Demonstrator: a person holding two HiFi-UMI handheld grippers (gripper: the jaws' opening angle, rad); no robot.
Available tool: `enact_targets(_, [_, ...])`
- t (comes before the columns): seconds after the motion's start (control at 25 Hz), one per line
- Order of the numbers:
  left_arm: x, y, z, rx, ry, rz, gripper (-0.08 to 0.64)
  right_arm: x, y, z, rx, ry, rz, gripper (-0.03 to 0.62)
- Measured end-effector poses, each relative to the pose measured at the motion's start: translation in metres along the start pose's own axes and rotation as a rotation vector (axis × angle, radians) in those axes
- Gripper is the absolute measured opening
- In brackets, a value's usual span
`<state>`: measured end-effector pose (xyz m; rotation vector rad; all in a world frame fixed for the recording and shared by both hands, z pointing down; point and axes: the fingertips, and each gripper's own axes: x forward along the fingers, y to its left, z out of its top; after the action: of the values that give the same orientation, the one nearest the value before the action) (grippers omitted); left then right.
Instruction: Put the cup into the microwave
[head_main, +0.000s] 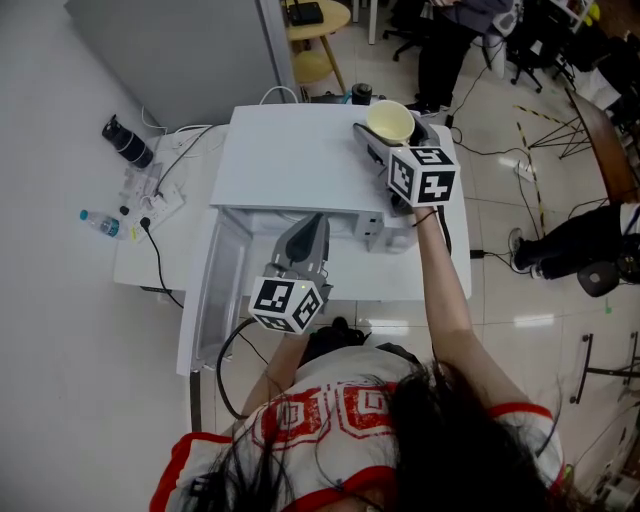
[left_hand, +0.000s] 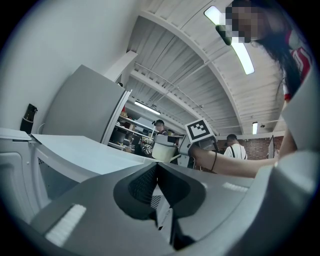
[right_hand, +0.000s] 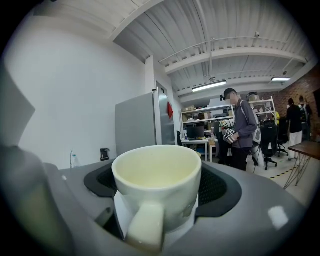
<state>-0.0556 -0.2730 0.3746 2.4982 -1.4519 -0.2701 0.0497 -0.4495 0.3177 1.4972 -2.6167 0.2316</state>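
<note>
Cream-glazed and upright, the single cup (right_hand: 157, 182) sits clamped in the right tongs (head_main: 385, 138), whose jaws stand about a cup's width apart and press its sides. The cup's handle points back toward that gripper's camera, and its inside looks bare. From the head view the cup is held up over the far right corner of the microwave (head_main: 300, 160), outside the oven, above its white top.

The left tongs (head_main: 310, 228) are drawn together to a thin slit. A pale, dotted sliver shows low in that slit, but I cannot tell what it is. These tongs sit at the front edge of the microwave's top, by the open cavity. The one door (head_main: 215, 290) is swung out to the left, toward the person.

Each gripper carries one marker cube, two in all: the left cube (head_main: 288, 303) and the right cube (head_main: 424, 175). They show black-and-white square patterns and no letters.

On the white tabletop (head_main: 150, 255), left of the microwave, lie one clear bottle (head_main: 102, 224) with a blue cap, its label too small to read, and one black flask (head_main: 128, 141).
</note>
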Motion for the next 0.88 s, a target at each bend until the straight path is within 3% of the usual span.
enact_targets(0.88, [-0.033, -0.011, -0.006, 0.025, 0.005, 0.027, -0.002, -0.042, 0.037, 0.008, -0.006, -0.051, 0.049, 0.456])
